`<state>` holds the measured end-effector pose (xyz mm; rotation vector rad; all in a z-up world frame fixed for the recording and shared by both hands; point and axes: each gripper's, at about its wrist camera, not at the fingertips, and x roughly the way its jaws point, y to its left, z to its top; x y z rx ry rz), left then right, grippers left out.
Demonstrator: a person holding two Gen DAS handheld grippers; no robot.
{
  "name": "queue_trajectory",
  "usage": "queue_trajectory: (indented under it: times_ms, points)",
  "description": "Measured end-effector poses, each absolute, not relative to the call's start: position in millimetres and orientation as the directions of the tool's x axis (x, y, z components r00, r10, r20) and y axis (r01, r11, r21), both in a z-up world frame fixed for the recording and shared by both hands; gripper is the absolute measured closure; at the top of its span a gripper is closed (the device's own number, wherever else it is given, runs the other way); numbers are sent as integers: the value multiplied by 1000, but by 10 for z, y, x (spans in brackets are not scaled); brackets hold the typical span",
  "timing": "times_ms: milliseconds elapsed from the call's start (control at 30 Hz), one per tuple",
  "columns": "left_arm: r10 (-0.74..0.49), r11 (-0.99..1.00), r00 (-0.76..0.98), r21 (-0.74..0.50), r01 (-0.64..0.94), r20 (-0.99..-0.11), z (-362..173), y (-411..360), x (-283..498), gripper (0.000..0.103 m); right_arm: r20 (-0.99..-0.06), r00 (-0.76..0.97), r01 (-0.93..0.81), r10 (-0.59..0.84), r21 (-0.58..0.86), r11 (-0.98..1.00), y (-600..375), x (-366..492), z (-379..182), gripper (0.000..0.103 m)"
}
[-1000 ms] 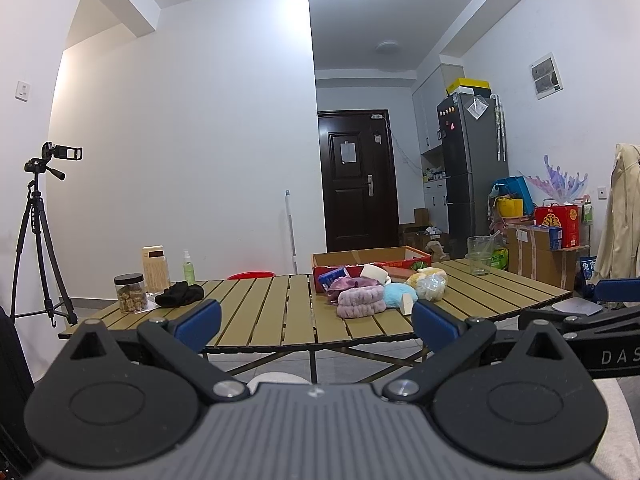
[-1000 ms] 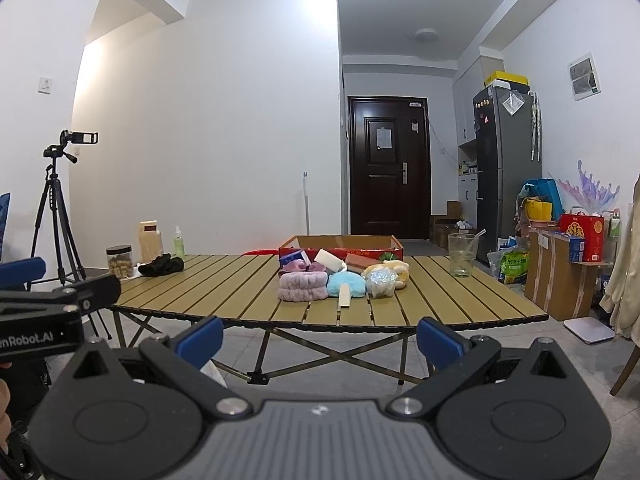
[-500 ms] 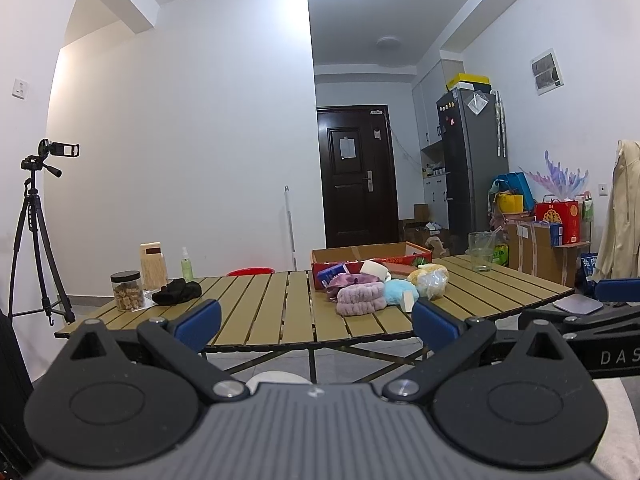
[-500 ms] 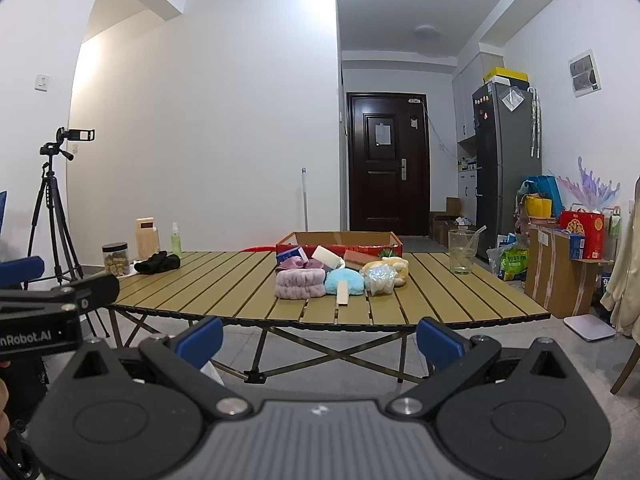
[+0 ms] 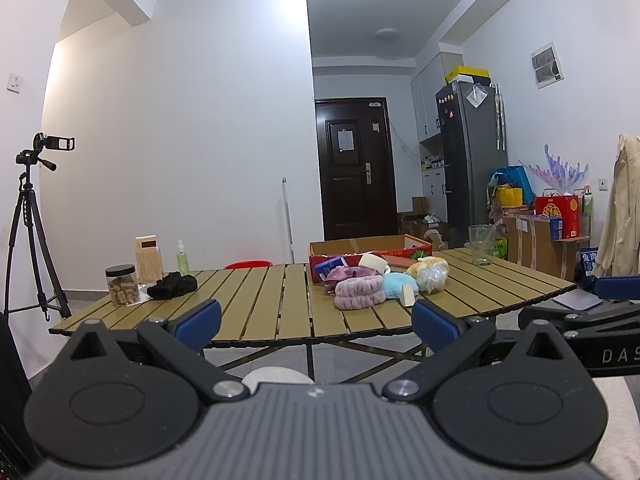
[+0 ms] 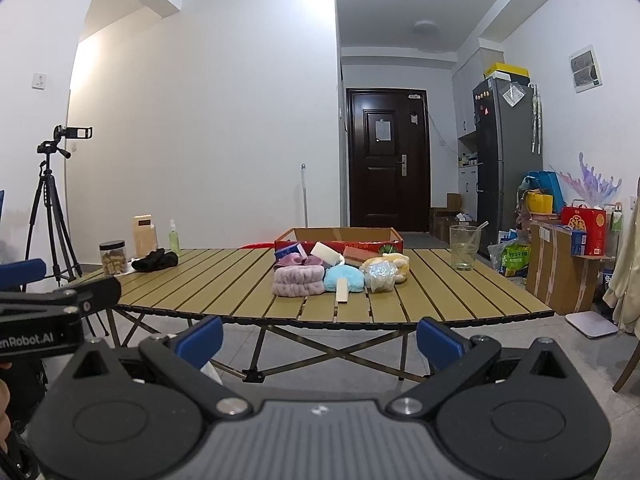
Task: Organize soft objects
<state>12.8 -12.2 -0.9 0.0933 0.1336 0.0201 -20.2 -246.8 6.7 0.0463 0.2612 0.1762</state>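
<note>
Slatted folding table [image 6: 224, 280] fills mid-frame of a domestic room. Nearest: left gripper [image 5: 316, 320] and right gripper [image 6: 320, 338], both with jaws spread wide, empty, held short of the table edge. Soft objects sit clustered mid-table: pink headband [image 6: 298, 280], blue plush [image 6: 346, 278], yellow plush [image 6: 386, 268]. Cardboard box [image 6: 340, 238] just behind them; black cloth [image 6: 156, 260] well apart at left. Judgement: sorting not begun; everything remains to move.
</note>
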Motion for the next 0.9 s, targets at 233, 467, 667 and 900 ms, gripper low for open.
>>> queue_trajectory:
  times_ms: [233,467,667,900]
  points:
    - [27,995,988,96,-13,-150,-18,-157,187,0,-268,947,-165,180,75,983,-2493,-127,54,0]
    - [31,996,981,88,-14,-194,-50,-203,330,0,-290,940,-161,180,87,983,-2535,35,6,0]
    - [58,996,968,77,-40,-245,-44,-132,632,0,-296,940,-147,170,98,984,-2615,294,6,0]
    - [32,999,959,51,-18,-280,9,34,1237,0,-304,941,-127,150,94,987,-2729,824,20,0]
